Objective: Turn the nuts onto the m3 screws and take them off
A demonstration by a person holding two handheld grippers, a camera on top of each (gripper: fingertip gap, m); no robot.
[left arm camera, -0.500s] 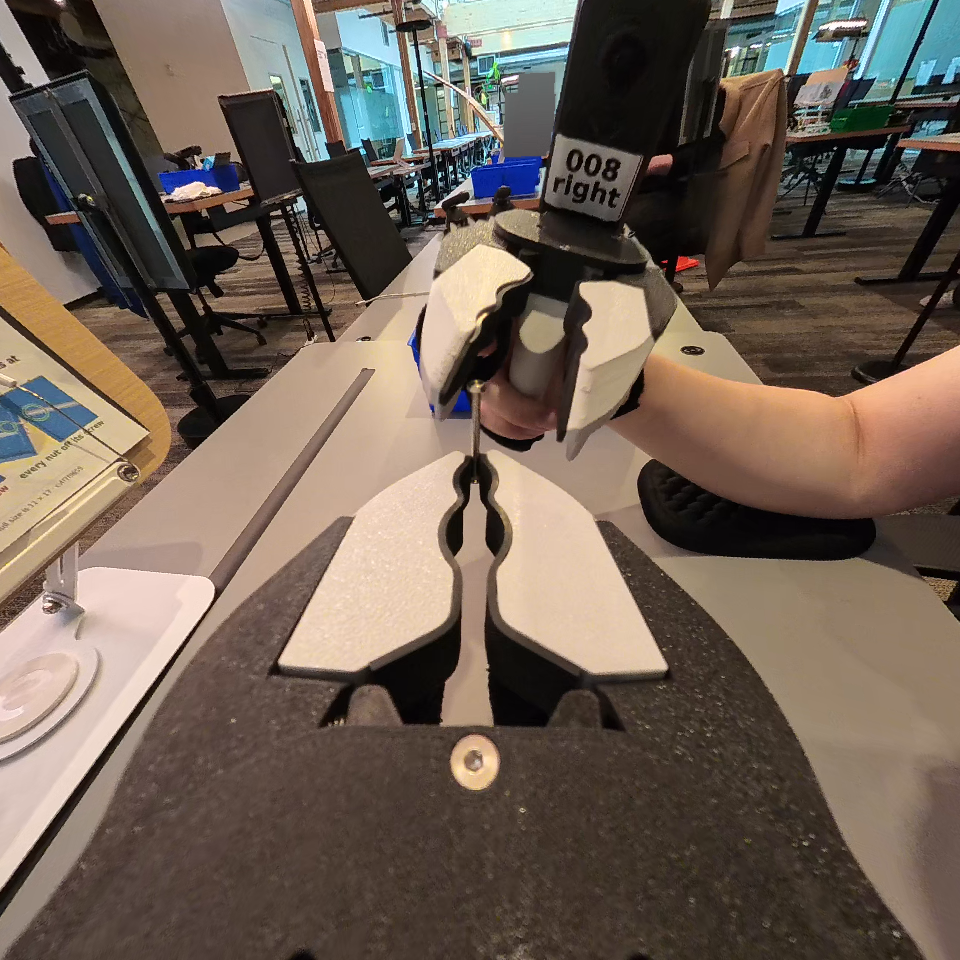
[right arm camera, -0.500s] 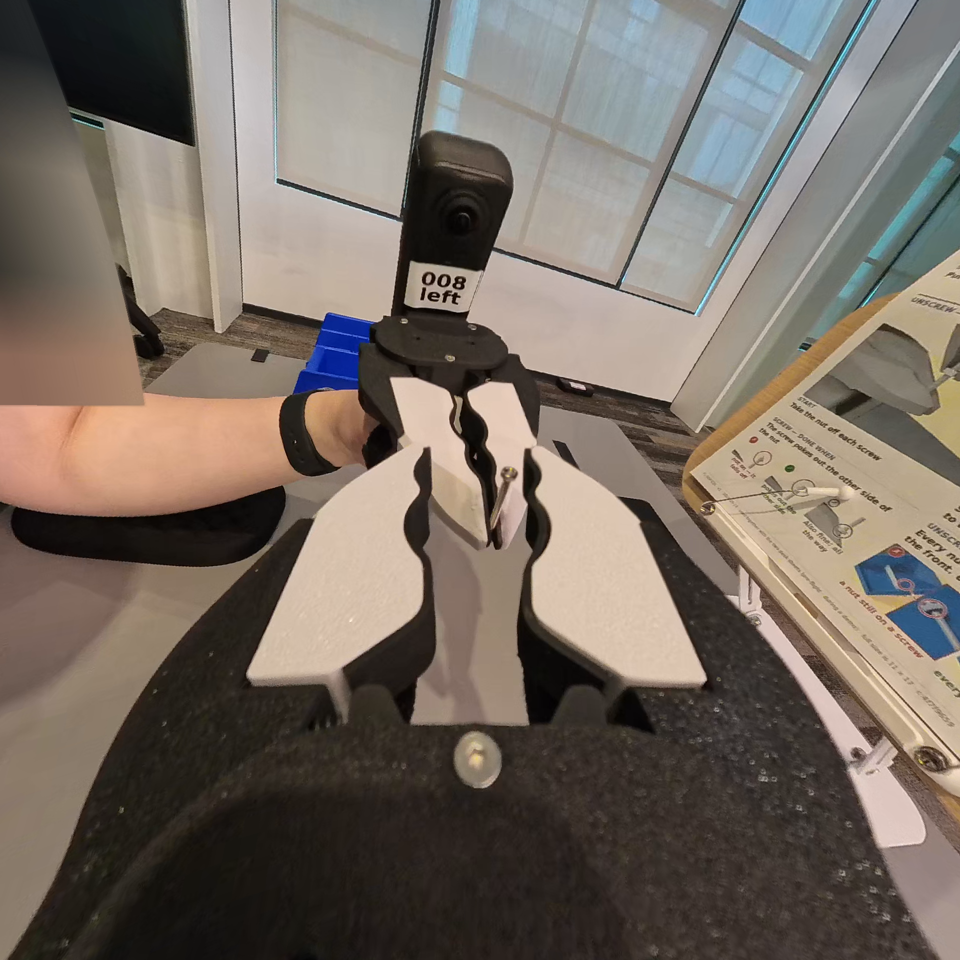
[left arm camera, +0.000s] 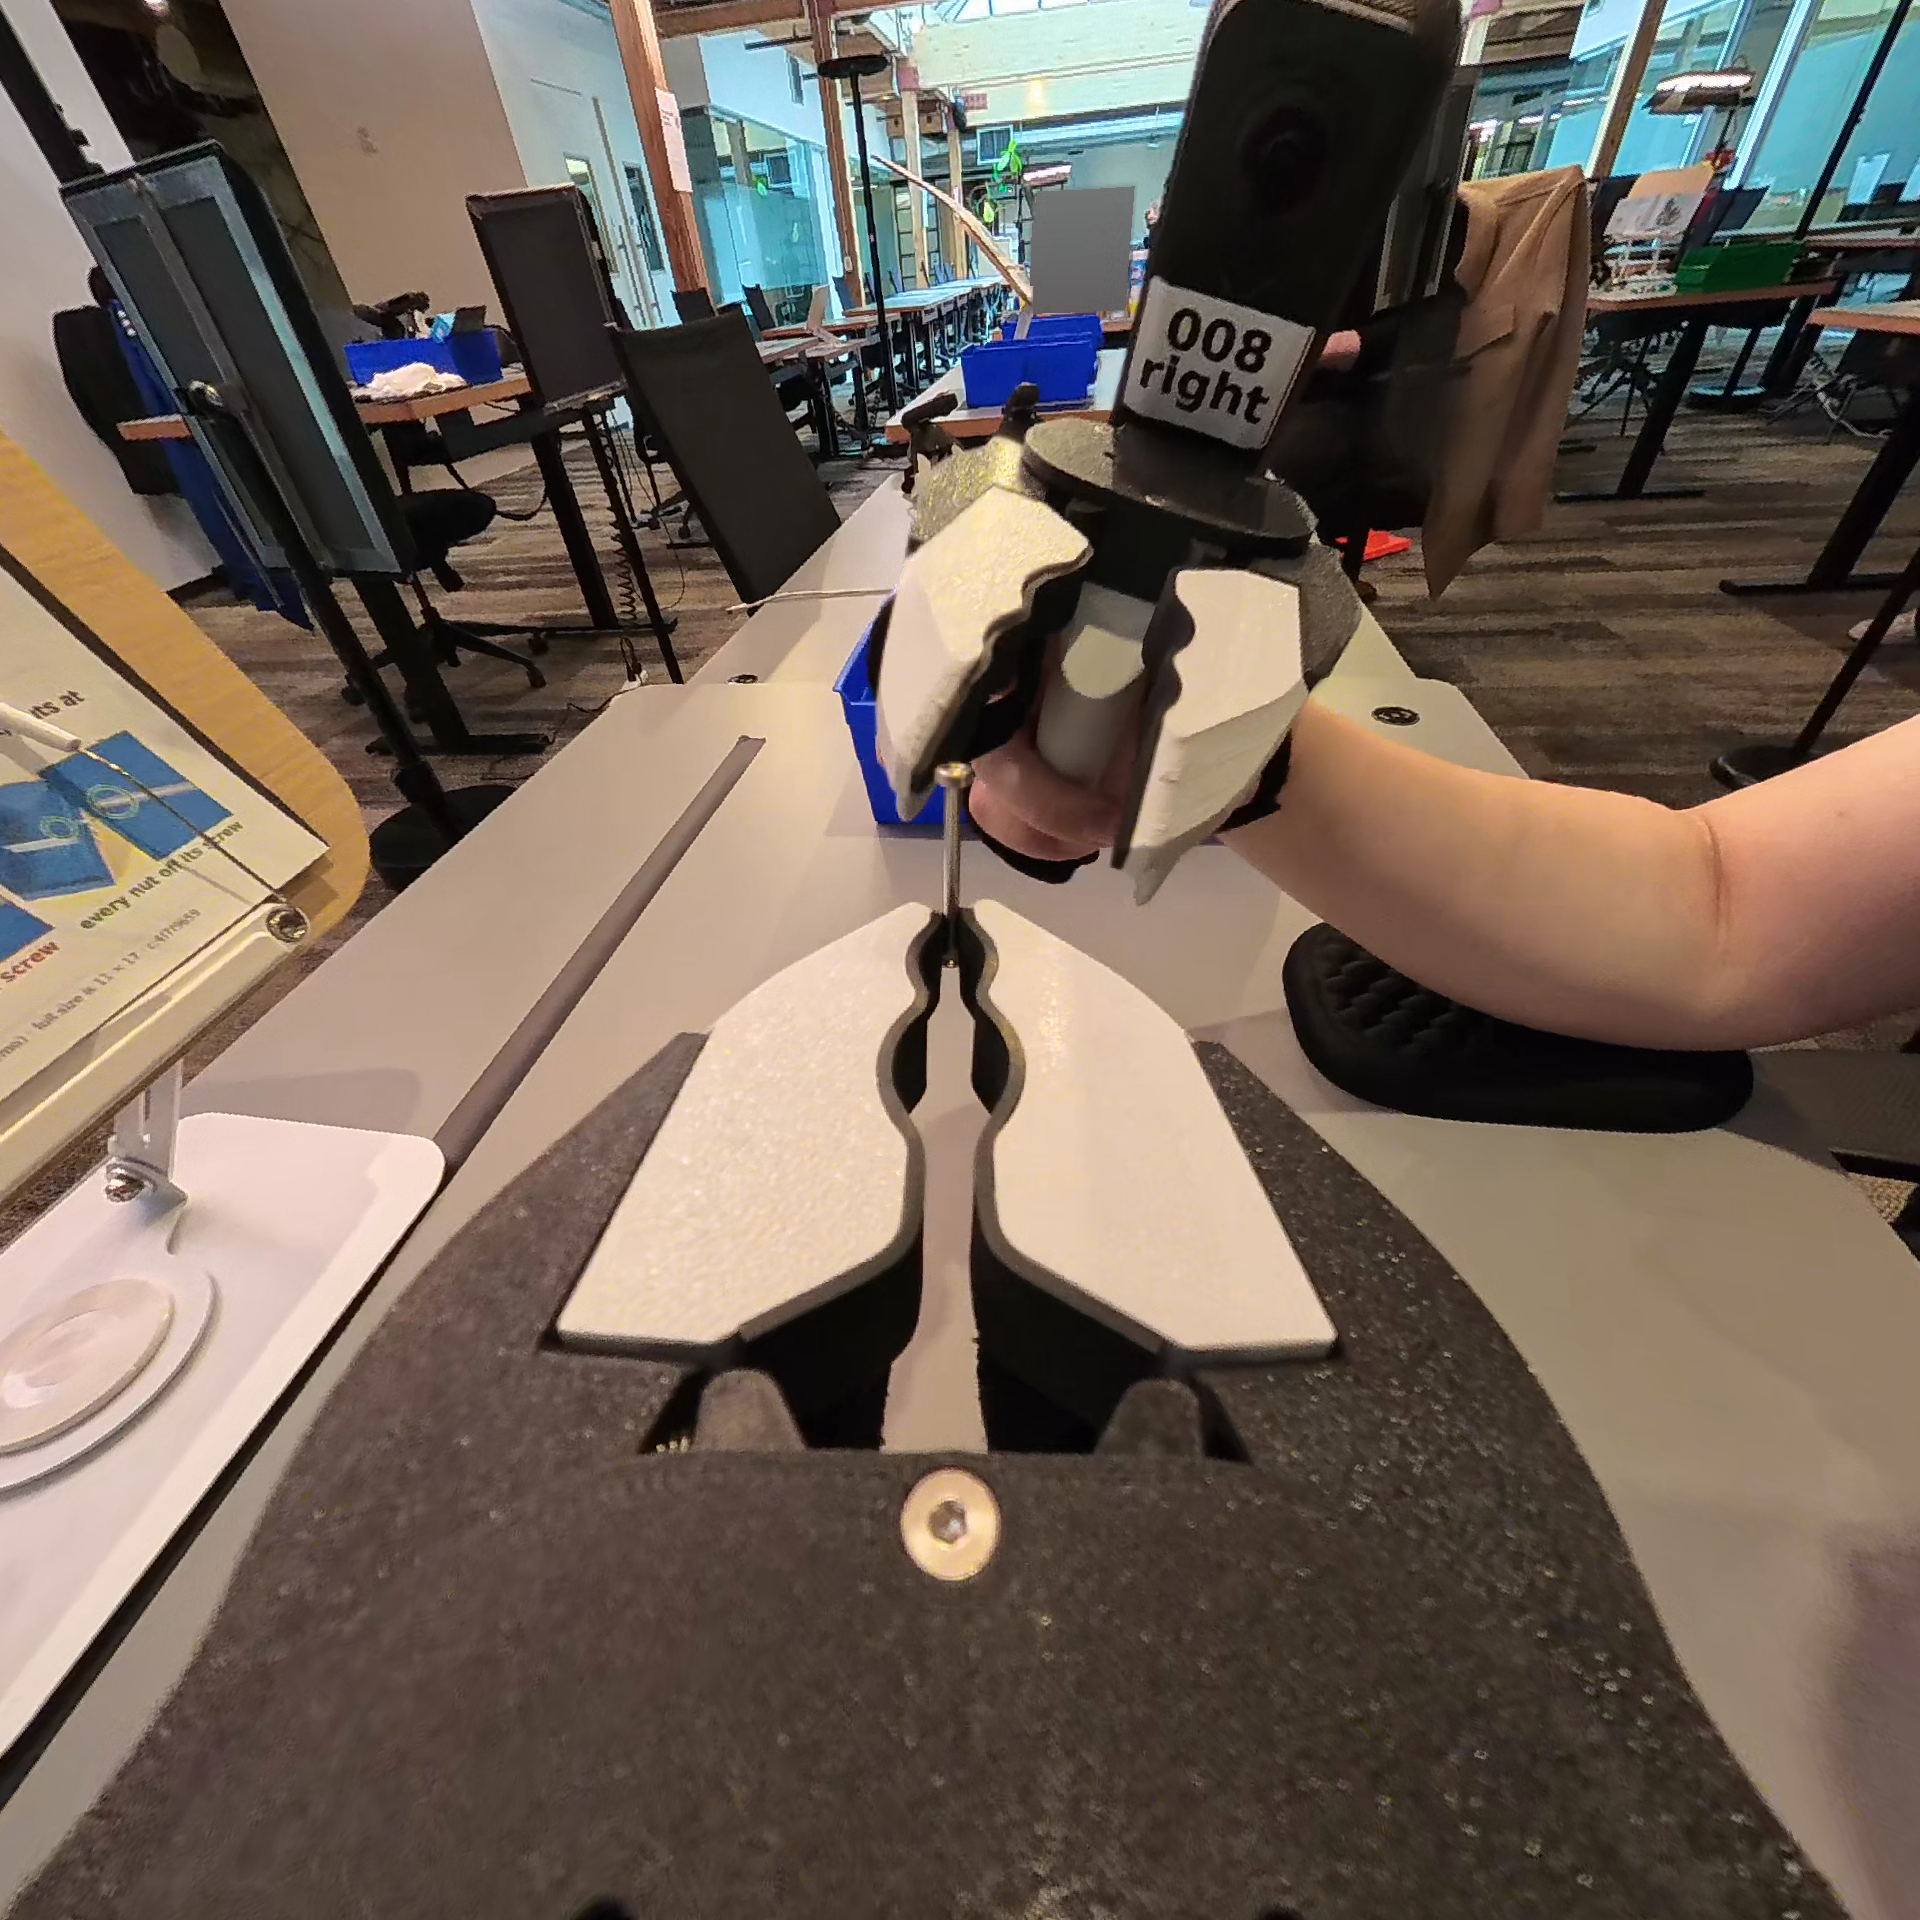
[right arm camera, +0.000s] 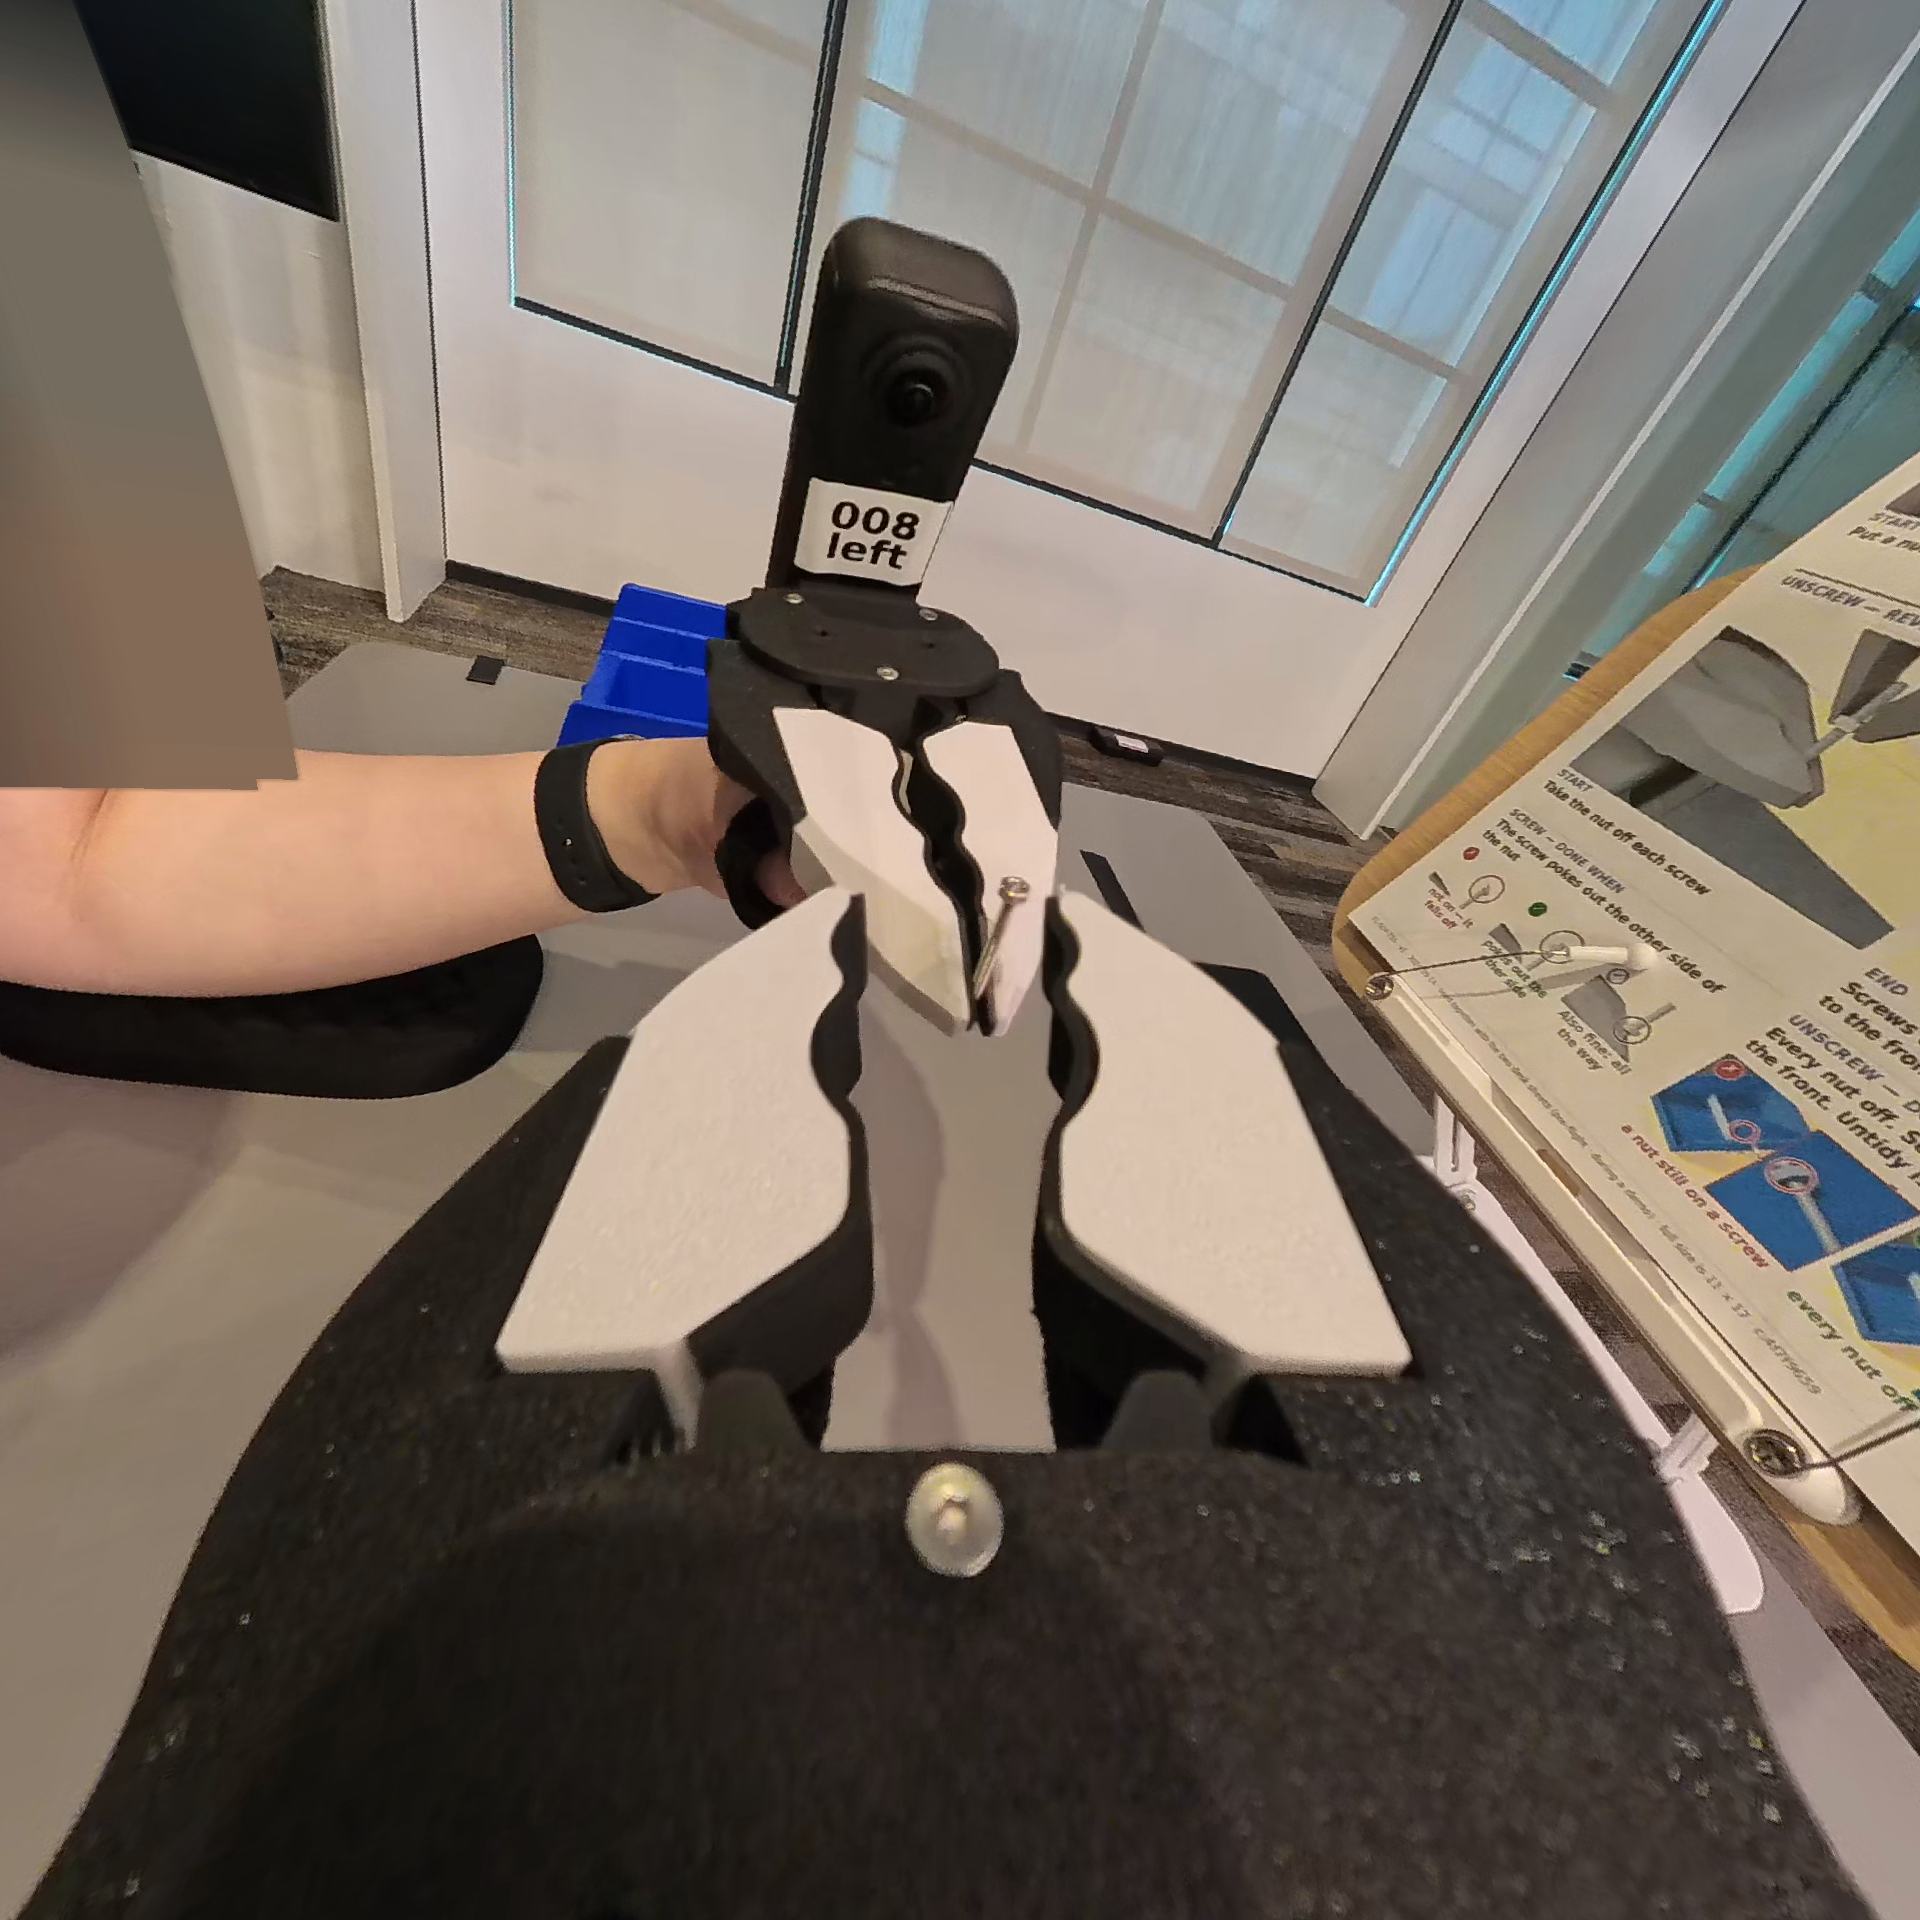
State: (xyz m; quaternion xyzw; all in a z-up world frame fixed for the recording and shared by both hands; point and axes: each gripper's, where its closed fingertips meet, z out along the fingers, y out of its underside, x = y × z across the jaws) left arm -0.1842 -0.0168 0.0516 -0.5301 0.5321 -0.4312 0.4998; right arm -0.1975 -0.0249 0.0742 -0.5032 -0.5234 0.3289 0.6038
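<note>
While the left claw [left arm camera: 951, 920] pinches a thin metal screw [left arm camera: 950, 842] by its tip, head standing up just past its fingertips, the right claw [right arm camera: 951, 935] gapes empty around it. Light, stiff, probably slippery; best gripped mid-shaft.

The screw [left arm camera: 951, 842] is bright, glossy metal. The fingers [left arm camera: 790, 1122] have a matt white, finely grainy face over rough, speckled black plastic. The table [left arm camera: 468, 935] is smooth matt grey. The blue bin [left arm camera: 868, 727] is shiny plastic.
</note>
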